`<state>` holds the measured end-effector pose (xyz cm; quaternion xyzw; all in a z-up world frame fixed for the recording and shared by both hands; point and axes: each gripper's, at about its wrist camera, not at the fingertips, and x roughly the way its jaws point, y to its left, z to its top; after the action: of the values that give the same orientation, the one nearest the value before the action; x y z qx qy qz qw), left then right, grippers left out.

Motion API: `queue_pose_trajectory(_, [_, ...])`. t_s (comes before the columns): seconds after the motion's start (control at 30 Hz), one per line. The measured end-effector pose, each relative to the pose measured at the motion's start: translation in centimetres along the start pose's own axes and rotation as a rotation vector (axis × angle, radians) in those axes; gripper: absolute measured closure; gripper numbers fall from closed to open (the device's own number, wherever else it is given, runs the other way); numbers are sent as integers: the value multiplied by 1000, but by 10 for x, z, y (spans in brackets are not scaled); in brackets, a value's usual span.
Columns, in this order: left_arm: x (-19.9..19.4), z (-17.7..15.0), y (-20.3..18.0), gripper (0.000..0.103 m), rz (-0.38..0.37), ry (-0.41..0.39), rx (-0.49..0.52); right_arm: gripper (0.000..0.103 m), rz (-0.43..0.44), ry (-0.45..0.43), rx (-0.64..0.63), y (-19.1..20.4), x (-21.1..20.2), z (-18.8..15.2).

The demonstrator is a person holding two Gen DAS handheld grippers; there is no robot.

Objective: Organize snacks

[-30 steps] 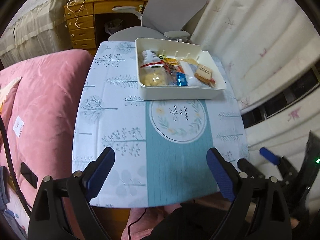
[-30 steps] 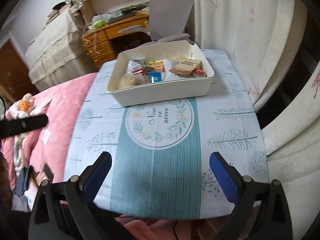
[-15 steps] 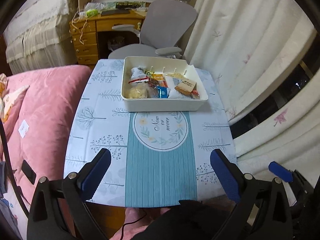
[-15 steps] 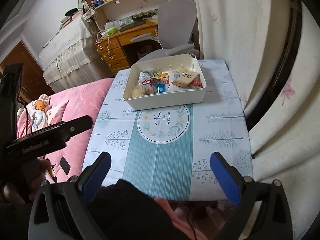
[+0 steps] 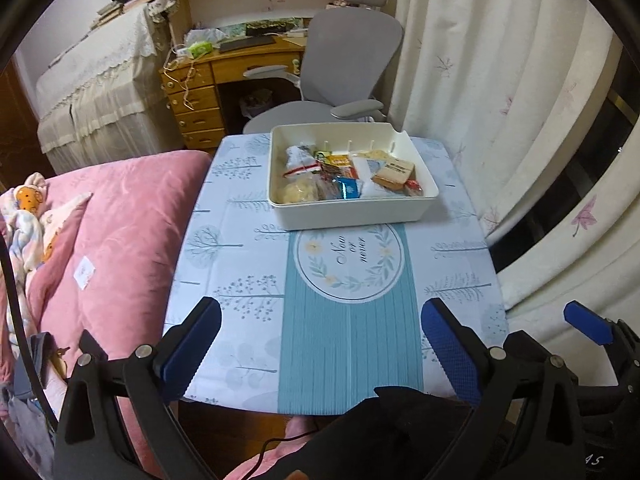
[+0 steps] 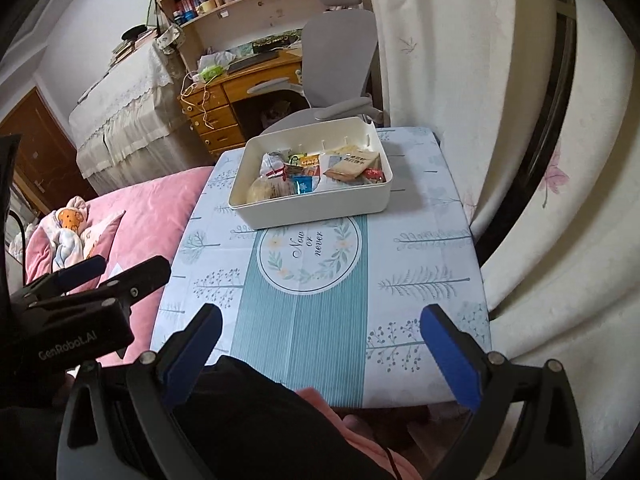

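A white bin [image 5: 352,212] [image 6: 312,208] stands at the far end of the patterned table [image 5: 240,280] [image 6: 420,248]. Several wrapped snacks [image 5: 344,176] [image 6: 316,176] lie inside it: a round pale cake, a blue packet, a brown packet and a red one. My left gripper [image 5: 320,312] hangs over the table's near edge, jaws wide apart with nothing between them. My right gripper [image 6: 320,314] is also open and empty above the near edge. Both are far from the bin. One blue finger [image 5: 586,322] of the right gripper shows at the left wrist view's right edge.
A pink quilt [image 5: 120,240] covers the bed left of the table. A grey office chair [image 5: 352,48] and a wooden desk [image 5: 208,80] stand behind the bin. Curtains [image 5: 500,120] hang along the right side. Dark clothing [image 6: 260,420] fills the bottom.
Both grippers have drawn back and risen from the table, so the bin looks smaller and farther away. The left jaws have spread a little wider.
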<state>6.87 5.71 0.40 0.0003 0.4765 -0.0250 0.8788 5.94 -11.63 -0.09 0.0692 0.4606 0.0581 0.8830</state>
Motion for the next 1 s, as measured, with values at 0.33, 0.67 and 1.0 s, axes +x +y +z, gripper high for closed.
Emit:
queue_pose_trajectory(0.33, [1, -6, 5, 2, 41, 3, -12, 3, 8, 13, -13, 5, 5, -1])
queue_pose_trajectory(0.67, [2, -6, 6, 2, 42, 8, -17, 3, -1, 27, -10, 7, 8, -2])
queue_pose_trajectory(1.0, [3, -7, 8, 2, 42, 9, -15, 3, -3, 29, -9, 7, 9, -1])
